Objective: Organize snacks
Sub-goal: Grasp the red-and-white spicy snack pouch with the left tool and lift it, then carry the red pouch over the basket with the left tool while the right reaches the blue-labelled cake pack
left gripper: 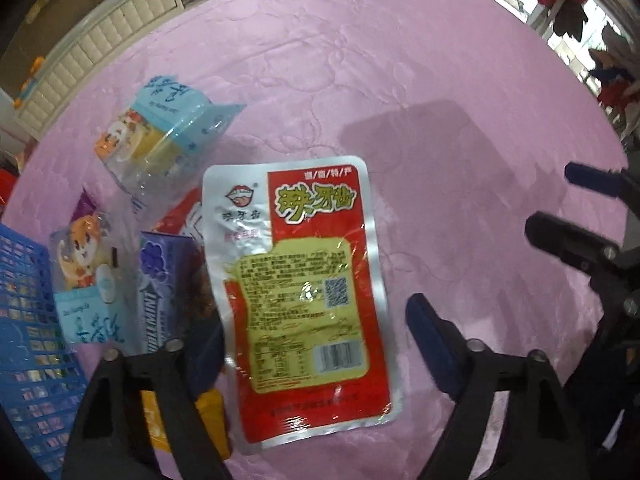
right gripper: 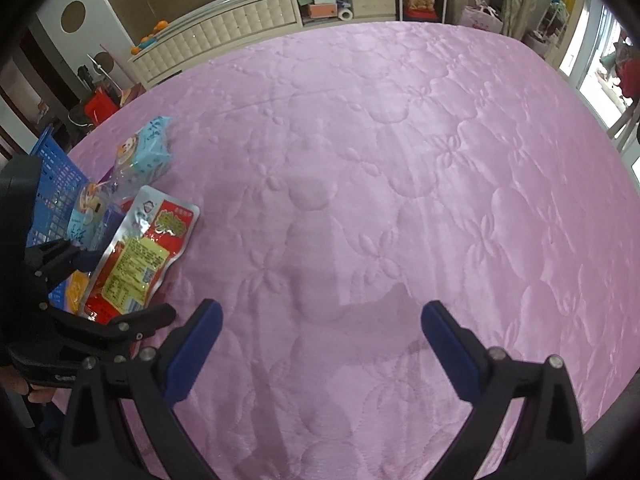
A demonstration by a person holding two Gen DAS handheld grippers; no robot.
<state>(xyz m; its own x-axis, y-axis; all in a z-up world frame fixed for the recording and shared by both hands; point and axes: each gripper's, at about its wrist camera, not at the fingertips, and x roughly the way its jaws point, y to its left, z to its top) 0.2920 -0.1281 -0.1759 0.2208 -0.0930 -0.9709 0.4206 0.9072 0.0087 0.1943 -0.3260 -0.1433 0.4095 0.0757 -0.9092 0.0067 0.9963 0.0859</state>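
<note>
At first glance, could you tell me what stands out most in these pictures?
The red and silver snack packet lies flat on the pink quilted bedspread, between the left tool's open fingers. Left of it, smaller snack packs cluster beside a blue basket.

The place is a bedroom in a home. A wide bed covered by a pink quilted bedspread with stitched flower patterns (right gripper: 400,160) fills most of both views. Beyond it stands a cream tufted headboard with a silver rim (right gripper: 224,32), and next to that open cream shelves holding small boxes (right gripper: 324,0). Clothes hang by a bright window (left gripper: 568,4) at the right, and household clutter lines the walls.
</note>
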